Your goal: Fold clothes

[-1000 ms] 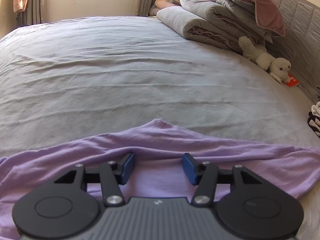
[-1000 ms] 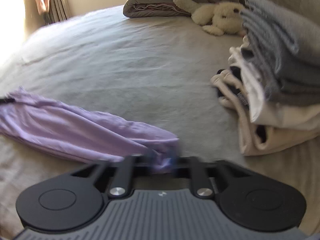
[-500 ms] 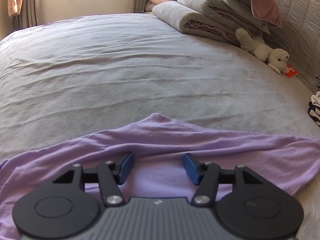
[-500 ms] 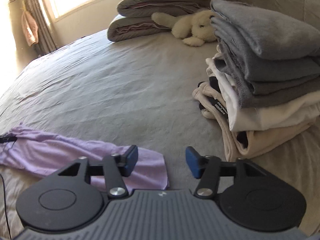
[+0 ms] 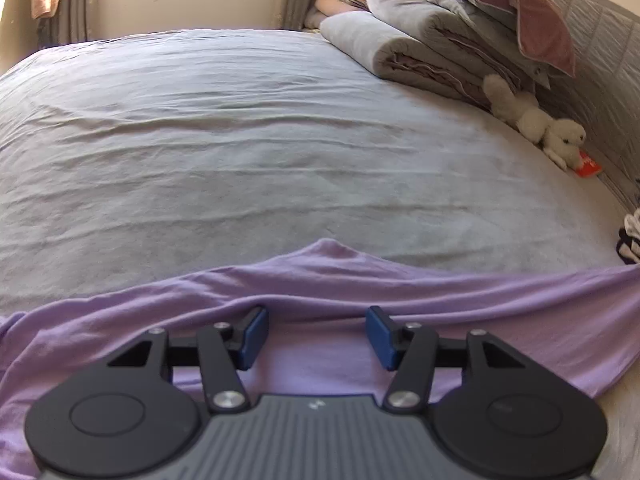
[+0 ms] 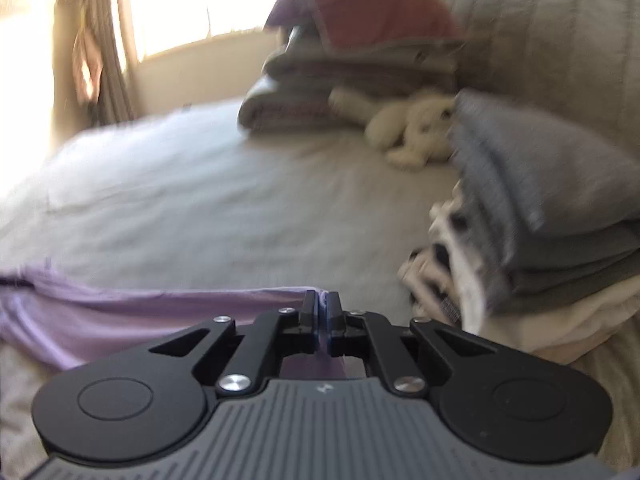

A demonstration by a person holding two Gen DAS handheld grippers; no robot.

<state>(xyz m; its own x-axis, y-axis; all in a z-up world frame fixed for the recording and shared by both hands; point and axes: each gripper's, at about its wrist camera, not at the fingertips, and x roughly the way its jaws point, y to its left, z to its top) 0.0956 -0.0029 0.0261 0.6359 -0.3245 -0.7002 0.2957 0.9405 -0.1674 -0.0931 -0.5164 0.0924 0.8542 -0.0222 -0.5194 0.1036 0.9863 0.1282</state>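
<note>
A lilac garment point(image 5: 320, 280) lies spread across the near part of the grey bed point(image 5: 240, 140). My left gripper point(image 5: 316, 334) is open, its blue pads point(image 5: 254, 336) just over the cloth with nothing between them. In the right wrist view the same garment point(image 6: 120, 316) stretches to the left. My right gripper point(image 6: 322, 316) is shut on the garment's right end, with lilac cloth showing between and under the jaws. The right wrist view is blurred.
A stack of folded clothes point(image 6: 552, 216) stands on the bed right of my right gripper. Folded quilts and pillows point(image 5: 452, 32) lie at the headboard with a white plush toy point(image 5: 536, 120). A window and curtains are at the far side.
My right gripper was open half a second ago and has shut on the garment's right end, lifting it a little. My left gripper stays open over the cloth.
</note>
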